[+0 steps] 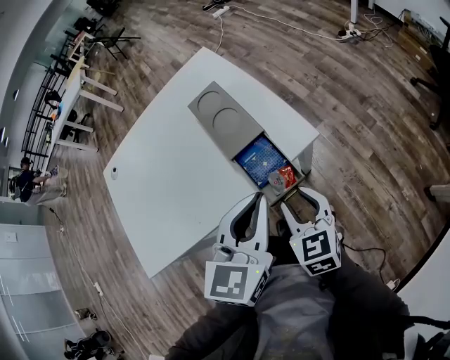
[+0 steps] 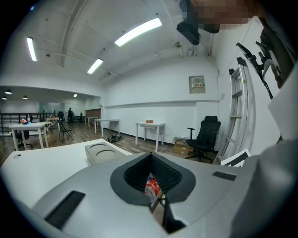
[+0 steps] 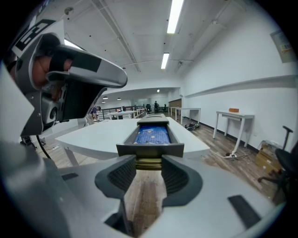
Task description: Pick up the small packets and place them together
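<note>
A grey organiser box [image 1: 219, 116] lies on the white table [image 1: 169, 176], its drawer [image 1: 261, 160] pulled out toward me over the table's edge. The drawer holds a blue packet layer [image 3: 151, 135]. At its near end lie a red packet [image 1: 287, 176] and a pale one [image 1: 275, 181]. My left gripper [image 1: 261, 198] is just short of the drawer with its tips together and nothing held. Through the gap below its tips [image 2: 150, 154] the red packet [image 2: 152, 187] shows. My right gripper [image 1: 299, 200] stands open before the drawer front [image 3: 150, 149], only floor between its fingers.
A small white object [image 1: 114, 171] sits on the table's left part. Both grippers hang over wooden floor off the table's near edge. A black office chair [image 2: 205, 137] and other desks [image 2: 150, 125] stand beyond. Cables [image 1: 281, 21] run across the far floor.
</note>
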Demonstrator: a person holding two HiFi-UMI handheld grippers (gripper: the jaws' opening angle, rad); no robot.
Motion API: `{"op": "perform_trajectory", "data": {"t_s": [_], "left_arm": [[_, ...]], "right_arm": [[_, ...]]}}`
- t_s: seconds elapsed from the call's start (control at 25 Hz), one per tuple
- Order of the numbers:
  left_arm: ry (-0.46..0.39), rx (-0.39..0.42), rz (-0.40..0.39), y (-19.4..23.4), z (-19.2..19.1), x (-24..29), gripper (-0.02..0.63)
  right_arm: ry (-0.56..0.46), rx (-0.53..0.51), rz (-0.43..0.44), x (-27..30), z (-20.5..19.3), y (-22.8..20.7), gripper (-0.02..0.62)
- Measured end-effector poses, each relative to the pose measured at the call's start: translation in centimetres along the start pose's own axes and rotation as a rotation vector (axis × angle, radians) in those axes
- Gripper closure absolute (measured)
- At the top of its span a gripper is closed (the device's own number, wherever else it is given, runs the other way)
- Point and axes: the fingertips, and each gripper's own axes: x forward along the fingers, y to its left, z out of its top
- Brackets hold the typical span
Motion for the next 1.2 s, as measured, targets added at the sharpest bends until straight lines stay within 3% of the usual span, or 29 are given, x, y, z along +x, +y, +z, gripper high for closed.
{"op": "perform_trajectory", "data": {"t_s": [0.56, 1.2], "left_arm": [[0.004, -0.006, -0.031, -2.5, 0.5, 0.5, 0.603], [0.01, -0.004, -0.011, -2.2, 0.5, 0.3, 0.603]], "right_arm": [[0.013, -0.006, 0.02, -2.4, -0.9, -0.1, 0.42], [0.035, 0.007, 0.021, -2.1, -2.9, -0.4, 0.419]]}}
